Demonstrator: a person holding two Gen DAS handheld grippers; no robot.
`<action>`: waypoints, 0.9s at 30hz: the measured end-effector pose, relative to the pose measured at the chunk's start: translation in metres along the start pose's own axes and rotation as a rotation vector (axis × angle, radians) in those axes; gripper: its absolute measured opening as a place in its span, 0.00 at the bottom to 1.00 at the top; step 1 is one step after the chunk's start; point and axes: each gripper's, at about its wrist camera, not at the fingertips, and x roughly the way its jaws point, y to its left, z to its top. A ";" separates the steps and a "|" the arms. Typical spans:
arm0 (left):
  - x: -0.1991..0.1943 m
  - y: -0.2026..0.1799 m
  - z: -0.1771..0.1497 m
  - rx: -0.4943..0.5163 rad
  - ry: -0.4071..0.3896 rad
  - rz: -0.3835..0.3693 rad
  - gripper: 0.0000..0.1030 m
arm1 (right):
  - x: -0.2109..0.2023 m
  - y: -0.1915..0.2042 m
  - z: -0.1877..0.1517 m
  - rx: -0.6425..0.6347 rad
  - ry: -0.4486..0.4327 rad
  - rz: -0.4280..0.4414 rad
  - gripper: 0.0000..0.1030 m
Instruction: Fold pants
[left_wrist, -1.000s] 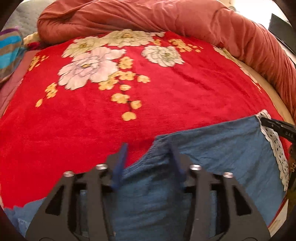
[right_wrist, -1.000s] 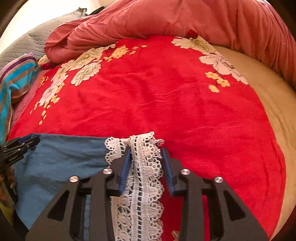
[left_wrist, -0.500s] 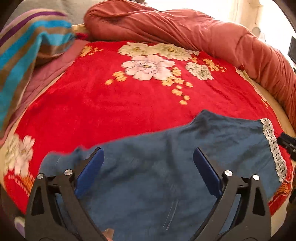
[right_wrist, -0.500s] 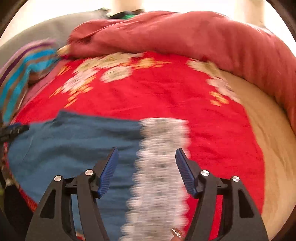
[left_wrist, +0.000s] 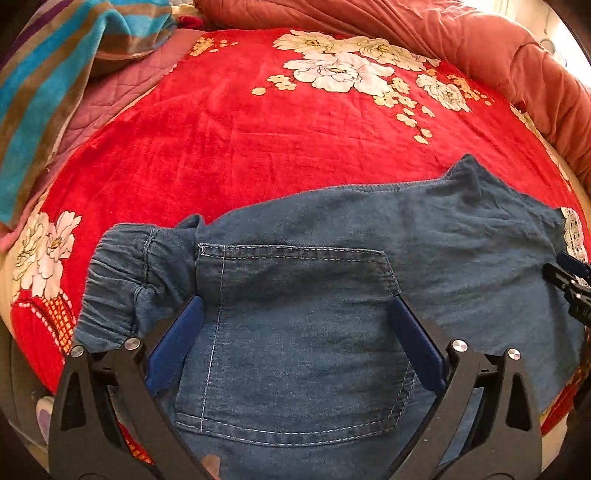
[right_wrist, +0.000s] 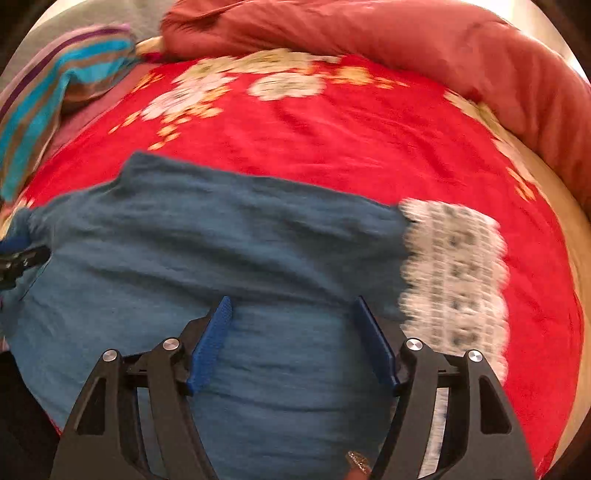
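Pants (left_wrist: 332, 295) lie folded lengthwise; left gripper (left_wrist: 295, 332) and right gripper (right_wrist: 291, 332) are spread, empty, above them. A crosswise fold is judged next, needing a fresh grip.

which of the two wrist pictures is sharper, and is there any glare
Left wrist view: sharp, stitching on the pants pocket is crisp; overexposed glare at the top right corner. Right wrist view: motion-blurred, the lace hem smeared; washed-out brightness along the top edge. Both bulge with fisheye distortion.
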 end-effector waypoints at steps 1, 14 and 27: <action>-0.003 -0.002 -0.003 0.000 -0.004 0.001 0.91 | -0.002 -0.003 0.000 0.006 0.002 -0.003 0.64; -0.063 -0.045 -0.022 0.106 -0.142 -0.115 0.90 | -0.083 -0.005 -0.028 0.013 -0.108 0.053 0.69; -0.032 -0.117 -0.073 0.329 0.023 -0.081 0.91 | -0.070 0.016 -0.077 -0.048 0.034 0.029 0.69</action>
